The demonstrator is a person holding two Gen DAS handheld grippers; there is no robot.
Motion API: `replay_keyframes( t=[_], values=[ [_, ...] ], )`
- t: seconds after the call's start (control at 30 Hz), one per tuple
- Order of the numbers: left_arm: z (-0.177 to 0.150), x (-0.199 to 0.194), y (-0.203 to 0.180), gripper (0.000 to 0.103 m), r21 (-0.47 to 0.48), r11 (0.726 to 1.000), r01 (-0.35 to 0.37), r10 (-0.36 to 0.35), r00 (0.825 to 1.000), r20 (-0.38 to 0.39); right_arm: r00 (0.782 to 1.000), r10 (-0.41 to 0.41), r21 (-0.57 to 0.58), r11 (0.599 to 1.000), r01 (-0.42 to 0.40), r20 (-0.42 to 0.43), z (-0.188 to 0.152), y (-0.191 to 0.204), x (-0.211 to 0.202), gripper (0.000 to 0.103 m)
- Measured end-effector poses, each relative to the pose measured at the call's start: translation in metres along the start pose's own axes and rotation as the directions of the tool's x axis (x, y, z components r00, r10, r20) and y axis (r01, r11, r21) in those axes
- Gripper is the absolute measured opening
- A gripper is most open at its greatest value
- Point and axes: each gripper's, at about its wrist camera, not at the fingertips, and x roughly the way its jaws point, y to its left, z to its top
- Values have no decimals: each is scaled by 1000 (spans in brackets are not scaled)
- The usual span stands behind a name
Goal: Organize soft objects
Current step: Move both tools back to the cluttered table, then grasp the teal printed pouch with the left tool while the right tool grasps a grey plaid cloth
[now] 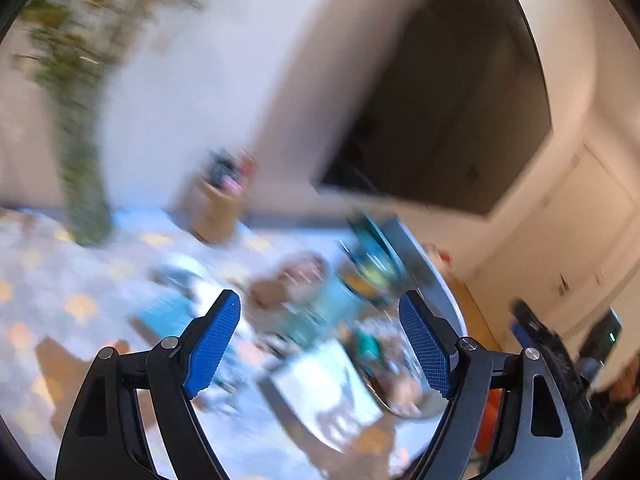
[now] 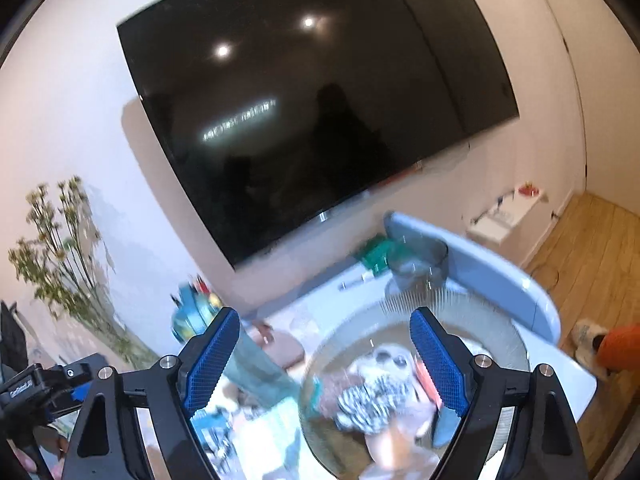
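Two grippers hang over the table [image 2: 540, 300], jaws wide and empty. At five o'clock, the round bowl [image 2: 472, 312] gathers the soft toys [image 2: 372, 392], likely as their home; right gripper [image 2: 326, 356] above it, left gripper [image 1: 320, 342] over blurred clutter.

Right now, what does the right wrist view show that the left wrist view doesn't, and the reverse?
Only the right wrist view: the round glass bowl sharply, with a zebra-striped soft item and a pale plush inside, the wood floor, and the open right gripper, nothing between its pads.

Only the left wrist view, heavily blurred: a tan cup of pens and the open left gripper, also empty.

Both: the wall TV, the dried plant and the cluttered table.
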Motion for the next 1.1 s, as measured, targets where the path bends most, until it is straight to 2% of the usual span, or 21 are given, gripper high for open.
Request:
replay_keyframes(
  t=[0.1, 0.2, 0.3, 0.4, 0.5, 0.6, 0.7, 0.8, 0.9, 1.07, 1.1],
  values=[
    [18, -32, 37, 81, -57, 997, -59, 64, 994, 89, 997, 44, -26, 999, -42, 69, 15, 22, -16, 88],
    [25, -53, 76, 81, -135, 985, -111, 130, 981, 143, 989, 99, -56, 994, -93, 113, 20, 49, -26, 89],
    [24, -62, 113, 81, -231, 964, -136, 173, 974, 148, 977, 179, -94, 981, -169, 114, 17, 79, -27, 89],
    [20, -64, 139, 81, -293, 944, -154, 199, 971, 132, 969, 238, -191, 956, -222, 67, 6, 113, -22, 89],
    [15, -60, 155, 81, -313, 934, -170, 214, 971, 110, 963, 268, -283, 924, -257, -1, -14, 143, -12, 88],
    [12, -46, 165, 81, -311, 933, -179, 211, 975, 74, 949, 294, -338, 887, -315, -115, -40, 167, 5, 89],
    [7, -26, 171, 81, -290, 937, -193, 208, 978, 21, 920, 305, -379, 844, -380, -245, -75, 184, 27, 89],
    [1, 1, 173, 81, -255, 946, -199, 192, 980, -53, 891, 277, -400, 817, -416, -360, -108, 189, 49, 88],
    [-10, 44, 175, 81, -192, 952, -240, 209, 963, -170, 850, 249, -398, 799, -451, -464, -136, 188, 70, 88],
    [-34, 97, 175, 81, -135, 961, -242, 195, 937, -291, 792, 191, -406, 775, -484, -579, -174, 185, 104, 88],
    [-38, 108, 175, 81, -132, 962, -239, 188, 931, -313, 789, 173, -412, 776, -477, -589, -179, 184, 110, 88]
  ],
)
